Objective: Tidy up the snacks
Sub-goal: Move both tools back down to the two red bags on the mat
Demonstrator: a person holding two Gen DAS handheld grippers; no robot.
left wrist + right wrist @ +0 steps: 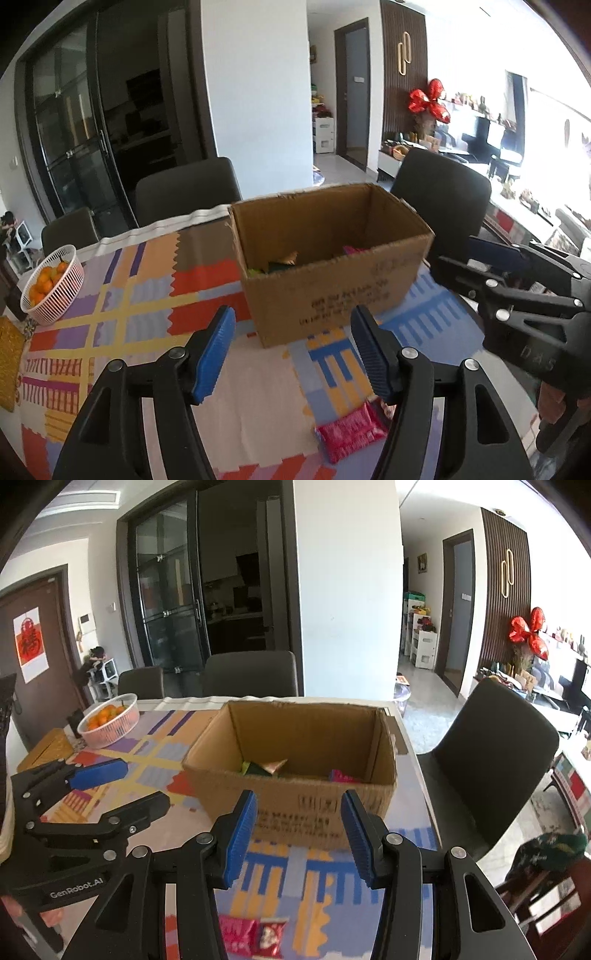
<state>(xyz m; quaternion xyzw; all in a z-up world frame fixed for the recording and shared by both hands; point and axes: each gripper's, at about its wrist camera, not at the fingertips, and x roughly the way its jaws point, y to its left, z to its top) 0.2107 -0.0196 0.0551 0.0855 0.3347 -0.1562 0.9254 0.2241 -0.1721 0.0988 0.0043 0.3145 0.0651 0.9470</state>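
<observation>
The left tool (pixel 291 354) hangs over the surface (pixel 122 295) with its blue pads spread and nothing between them. The right tool (pixel 299 834) is likewise spread and empty.

A cardboard box (pixel 332 258) stands open on the patterned cloth just beyond both tools, at the far middle of the surface. Inside it lie a few snack packets: a green one with a gold one (pixel 275 766) toward the left, and a pink one (pixel 341 776) toward the right.

On the near side, below the left tool's right finger, a pink snack packet (pixel 351 432) lies flat on the cloth. From the right wrist view, that pink packet (pixel 236 932) lies touching a red snack packet (pixel 271 936), both just nearer than the right tool's pads.

A white basket of oranges (pixel 51 288) stands at the far left of the surface, well apart from the box.
</observation>
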